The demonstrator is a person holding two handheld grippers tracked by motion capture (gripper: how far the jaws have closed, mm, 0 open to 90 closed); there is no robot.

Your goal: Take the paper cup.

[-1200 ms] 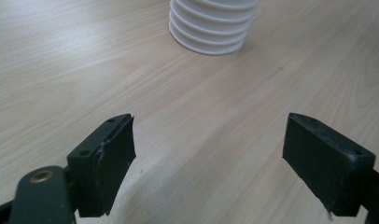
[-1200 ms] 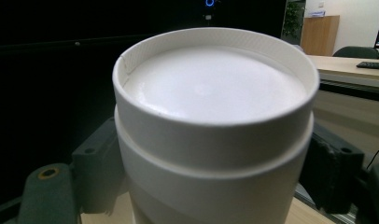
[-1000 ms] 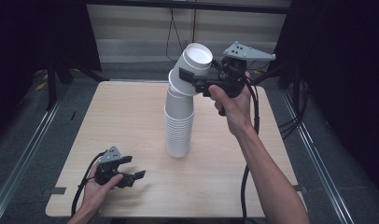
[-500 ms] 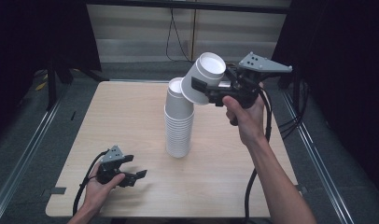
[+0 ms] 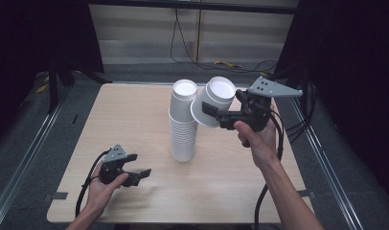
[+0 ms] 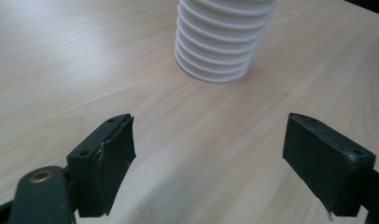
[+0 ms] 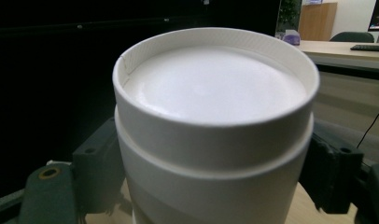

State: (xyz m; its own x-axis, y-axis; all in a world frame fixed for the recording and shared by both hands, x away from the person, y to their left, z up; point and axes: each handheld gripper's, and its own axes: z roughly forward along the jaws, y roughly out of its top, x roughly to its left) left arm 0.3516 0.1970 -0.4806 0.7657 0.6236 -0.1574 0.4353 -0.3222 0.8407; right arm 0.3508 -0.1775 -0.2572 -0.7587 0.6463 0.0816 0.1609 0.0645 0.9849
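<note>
Two tongs, one in each hand. One tall stack of white paper cups (image 5: 183,125) near the middle of the surface (image 5: 120,120), rims packed too tightly to count. One more white cup (image 5: 214,100) apart from the stack, up in the air just to its right.

Right tongs (image 5: 212,111) clamped on that lone cup, one jaw on each side of its wall; cup tilted, recessed base turned up toward the high view, wide mouth down and toward the stack. Close beside the stack's top, no clear touch.

Left tongs (image 5: 143,173) low at the near left corner, jaws parted with only bare wood between them, aimed at the stack's foot.

Pale wood-grain surface. Dark room around, grey floor, cables along the back.
</note>
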